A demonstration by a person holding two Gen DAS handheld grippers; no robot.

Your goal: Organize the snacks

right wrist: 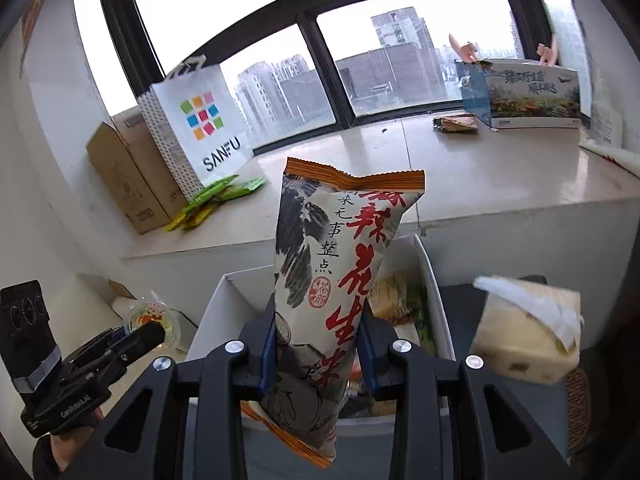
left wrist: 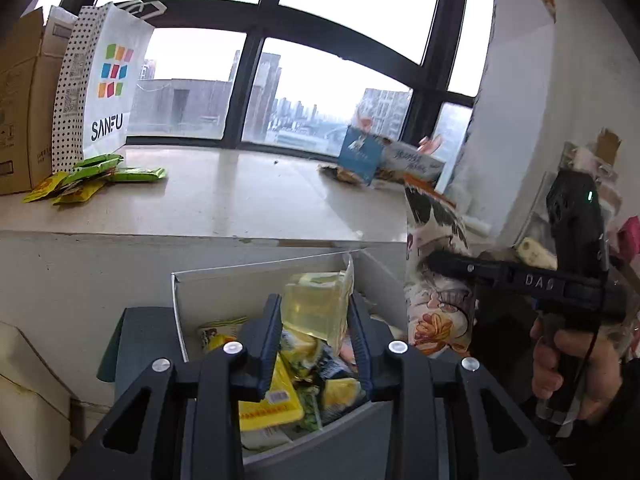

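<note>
My left gripper (left wrist: pixel 316 316) is shut on a clear jelly cup (left wrist: pixel 314 302) with a yellow lid, held above the white snack box (left wrist: pixel 208 280). That box holds several yellow and green packets. My right gripper (right wrist: pixel 318 344) is shut on a tall white peanut bag (right wrist: pixel 332 264) with red characters and orange ends, held upright over the same box (right wrist: pixel 224 300). In the left wrist view the peanut bag (left wrist: pixel 436 276) and the right gripper (left wrist: pixel 448 262) hang at the right. In the right wrist view the left gripper (right wrist: pixel 156 334) holds the jelly cup (right wrist: pixel 154 316) at the lower left.
A stone windowsill (left wrist: pixel 248 196) runs behind the box. On it lie green and yellow packets (left wrist: pixel 92 176) beside a white SANFU bag (left wrist: pixel 108 80) and cardboard boxes (left wrist: pixel 20 112). A blue printed carton (right wrist: pixel 528 96) and a brown packet (right wrist: pixel 456 124) sit far right. A tissue pack (right wrist: pixel 528 328) lies right of the box.
</note>
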